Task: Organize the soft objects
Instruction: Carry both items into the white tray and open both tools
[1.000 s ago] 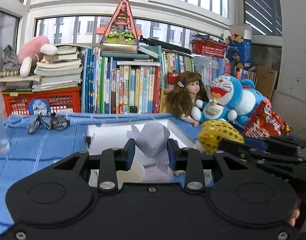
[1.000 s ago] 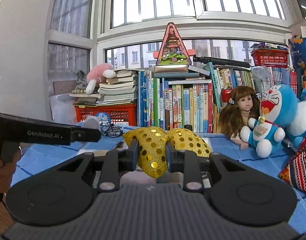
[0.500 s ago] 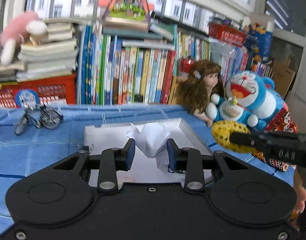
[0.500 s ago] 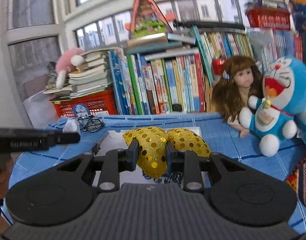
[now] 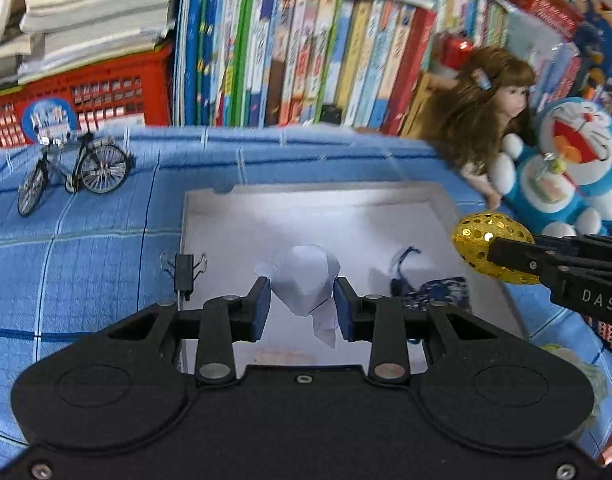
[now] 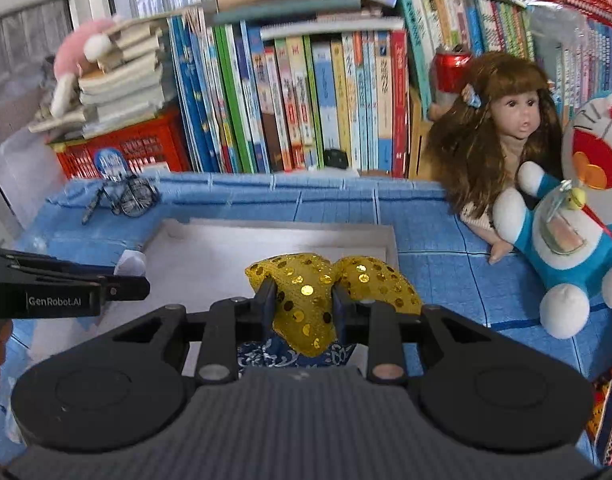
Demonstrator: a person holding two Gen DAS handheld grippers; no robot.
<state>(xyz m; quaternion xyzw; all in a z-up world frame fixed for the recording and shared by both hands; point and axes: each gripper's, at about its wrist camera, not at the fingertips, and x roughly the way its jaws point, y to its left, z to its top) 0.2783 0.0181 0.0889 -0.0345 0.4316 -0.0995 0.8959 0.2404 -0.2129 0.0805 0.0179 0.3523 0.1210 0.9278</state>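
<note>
Left claw: my left gripper (image 5: 302,303) is clamped on a crumpled white paper wad (image 5: 307,282), blue pads (image 5: 262,308) pressing both its sides.
Left load position: wad hangs over the near half of the white tray (image 5: 210,248), roughly mid-width; I can't tell if its lower tip touches the floor.
Right claw: my right gripper (image 6: 302,306) is pinched on a gold sequin plush (image 6: 317,292), which bulges out above and to the right of the fingers.
Right load position: plush sits over the tray's near right corner (seen from the left camera it pokes past the right rim (image 5: 491,246)).
Under the plush: blue patterned pouch (image 6: 290,356) lying in the tray (image 6: 266,236), just below the sequin piece; contact unclear. Left view shows the same pouch (image 5: 433,294) by the near right side, a blue cord curling off it.
Tray left rim: small black binder clip (image 5: 184,271) sits on it.
Tray placement: flat on the blue cloth (image 5: 86,248), about mid-table.
Cloth far left: miniature bicycle (image 5: 72,172), standing, well apart from the tray.
Cloth far right: doll (image 6: 501,140) leaning beside a Doraemon plush (image 6: 565,224), the two touching.
Back edge: row of upright books (image 6: 306,100), red crate (image 5: 78,108) at the left with stacked books (image 6: 114,88) on it.
</note>
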